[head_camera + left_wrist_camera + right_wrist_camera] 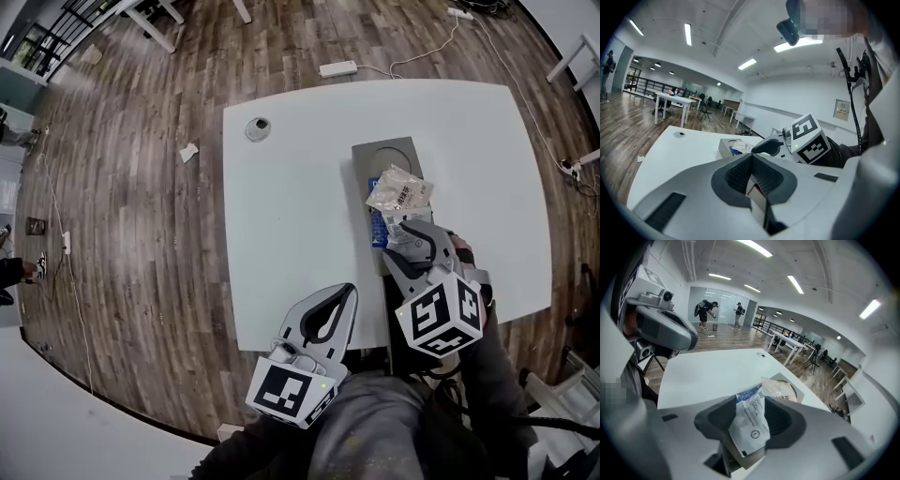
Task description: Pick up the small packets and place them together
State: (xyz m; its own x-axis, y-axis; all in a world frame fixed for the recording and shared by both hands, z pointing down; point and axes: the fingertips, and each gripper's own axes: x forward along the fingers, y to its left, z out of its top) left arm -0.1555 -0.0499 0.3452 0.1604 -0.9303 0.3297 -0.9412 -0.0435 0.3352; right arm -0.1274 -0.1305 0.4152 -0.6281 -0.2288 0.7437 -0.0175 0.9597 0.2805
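On the white table (281, 206), the R gripper (754, 403) hangs over the near end of a grey tray (384, 150). Its jaws are apart w/ a white packet (749, 427) standing loose between them; the pads don't seem to squeeze it. The packet's long axis runs from the jaw throat out toward the tips, w/ its far end pointing at the tray and leaning a bit right in the R gripper view. Just beyond it a blue packet (377, 225) and a tan crinkled packet (398, 192) lie overlapping on the tray. The L gripper (751, 157) sits by the table's near edge, apart from the tray, jaws closed together w/ nothing between.
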